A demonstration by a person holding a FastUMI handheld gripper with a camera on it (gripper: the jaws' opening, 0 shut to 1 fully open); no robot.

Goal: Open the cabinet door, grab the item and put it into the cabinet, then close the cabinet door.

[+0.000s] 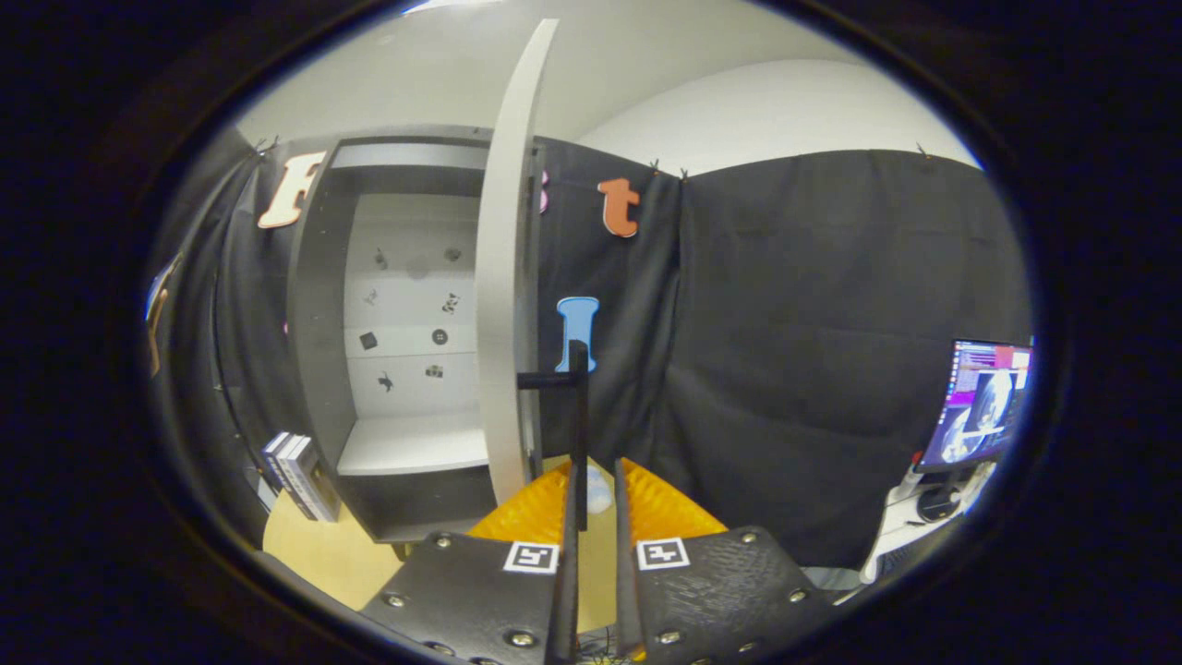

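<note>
The grey cabinet [319,369] stands ahead on the left with its door [503,277] swung wide, seen almost edge-on. Its white inner shelf [416,443] lies bare. The door's thin black handle [579,416] runs down between my fingers. My gripper [593,476] is narrowed around that bar. The bar lies against the left fingertip [540,503], and a slim gap shows on the side of the right fingertip [660,503]. A small pale round thing [599,489] shows through that gap, beyond the tips.
Several books [297,476] stand on the pale wooden table [319,554] left of the cabinet. A lit monitor [983,406] sits far to the right. Black cloth [813,351] walls the booth behind the door.
</note>
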